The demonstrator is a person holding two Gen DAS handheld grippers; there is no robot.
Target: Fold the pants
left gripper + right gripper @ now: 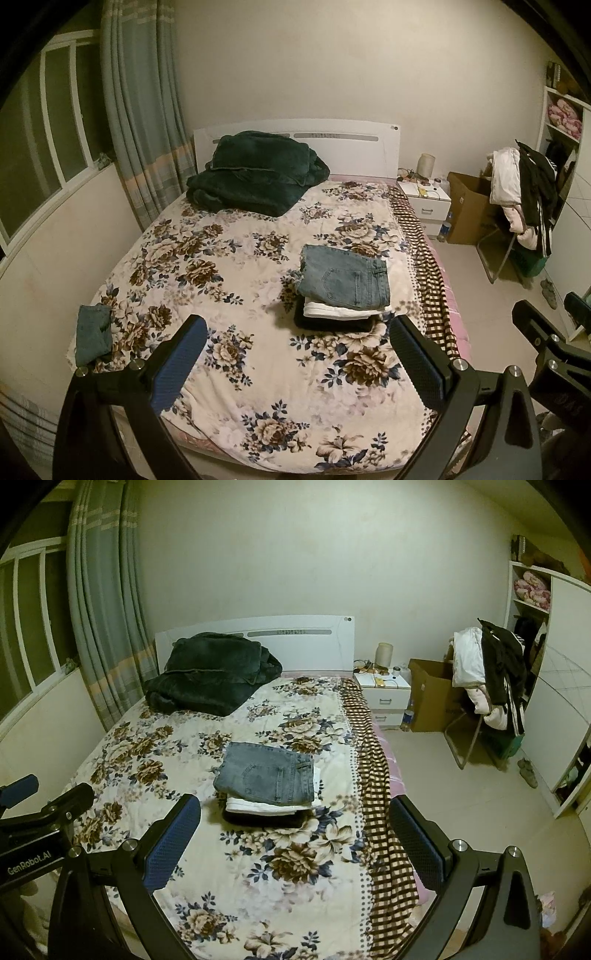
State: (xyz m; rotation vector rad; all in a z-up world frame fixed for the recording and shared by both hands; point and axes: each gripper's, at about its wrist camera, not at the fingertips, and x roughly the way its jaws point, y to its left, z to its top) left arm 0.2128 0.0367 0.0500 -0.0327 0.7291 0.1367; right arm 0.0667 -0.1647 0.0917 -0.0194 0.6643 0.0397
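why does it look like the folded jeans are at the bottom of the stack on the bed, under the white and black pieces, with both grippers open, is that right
Not quite: the folded jeans lie on top of the stack, above the white piece and the black piece; the right wrist view shows it. Both grippers are open.

We record one pair of light blue denim pants (343,282), folded into a compact rectangle with a back pocket facing up and the waistband along the right edge. It lies flat on top of a folded white garment (338,311), which rests on a folded black garment (332,325); the three form one stack. We also note a small crumpled blue denim piece (93,334) well apart to the left.
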